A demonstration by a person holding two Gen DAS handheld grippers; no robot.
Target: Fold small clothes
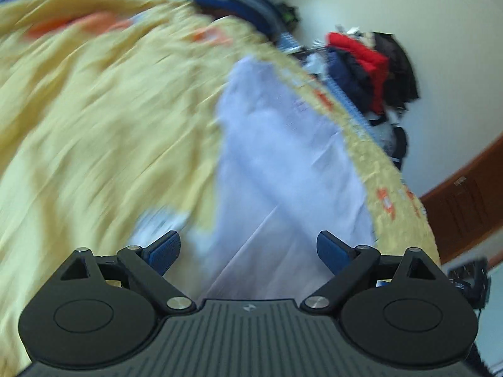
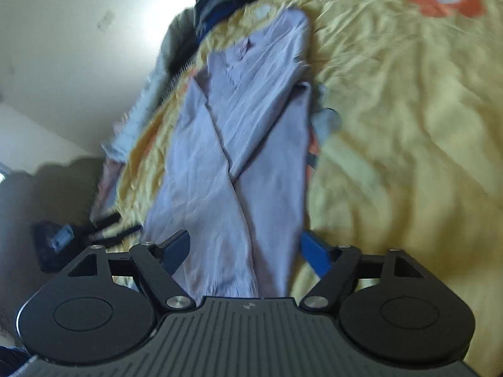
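Observation:
A pale lilac garment lies stretched out on a yellow bedspread, its two side parts folded in so they cross over the middle. The left wrist view shows the same lilac garment, blurred, running away from the camera. My left gripper is open just above the garment's near end, with cloth under the gap and nothing pinched. Over the near end in its own view, my right gripper also stands open, its blue pads apart and not pressing the cloth.
The yellow bedspread has orange flowers. A dark heap of clothes lies at the bed's far end. More clothes, red and dark, hang by the white wall. A brown wooden door is at right. A small grey-blue item lies beside the garment.

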